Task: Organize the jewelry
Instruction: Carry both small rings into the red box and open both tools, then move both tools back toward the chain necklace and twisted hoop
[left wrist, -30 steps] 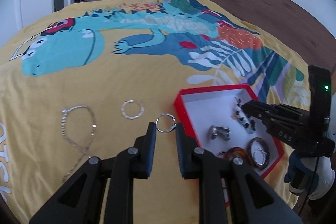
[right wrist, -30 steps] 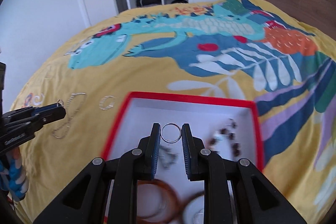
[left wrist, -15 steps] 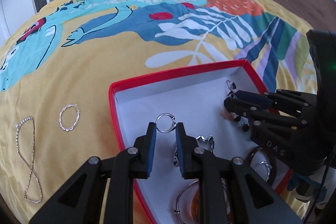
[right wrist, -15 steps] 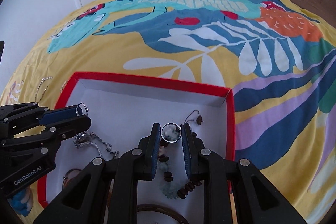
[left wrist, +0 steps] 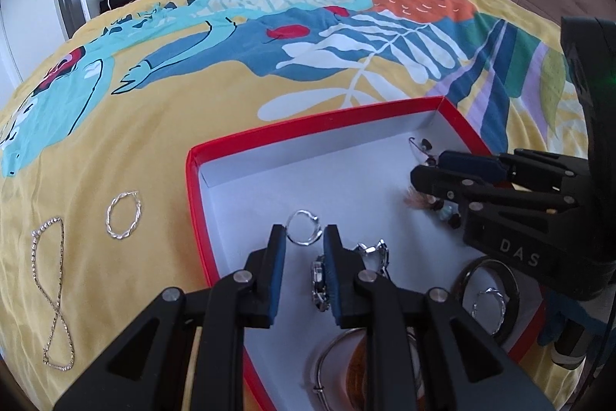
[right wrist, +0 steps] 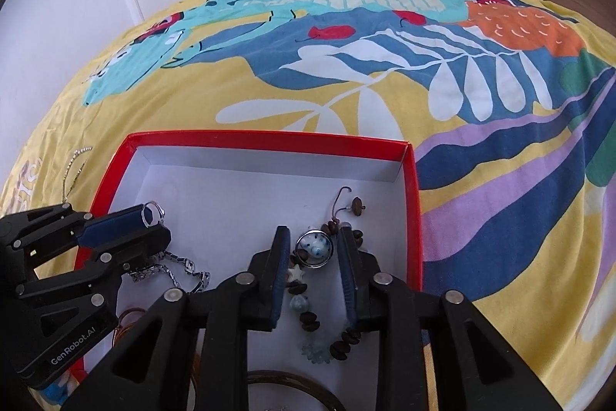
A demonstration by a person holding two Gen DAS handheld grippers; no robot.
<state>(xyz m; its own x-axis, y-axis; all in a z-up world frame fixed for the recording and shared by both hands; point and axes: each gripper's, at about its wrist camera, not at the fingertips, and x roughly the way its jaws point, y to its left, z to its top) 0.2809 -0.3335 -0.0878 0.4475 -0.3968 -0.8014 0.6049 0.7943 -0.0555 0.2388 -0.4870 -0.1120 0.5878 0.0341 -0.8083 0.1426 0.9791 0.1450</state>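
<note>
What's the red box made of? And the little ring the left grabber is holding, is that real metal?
The red box looks like cardboard: thin folded walls, matte red outside, plain white inside. The ring between the left gripper's jaws looks like polished silver-coloured metal, thin and glinting with bright highlights. Whether it is real silver or plated, the pictures cannot tell.

The box (left wrist: 454,110) has a red rim and white inside. The bedspread (left wrist: 192,126) is yellow with teal, blue, orange and white leaf patterns. Both hoop earring (left wrist: 123,214) and chain (left wrist: 50,280) are silver.
</note>
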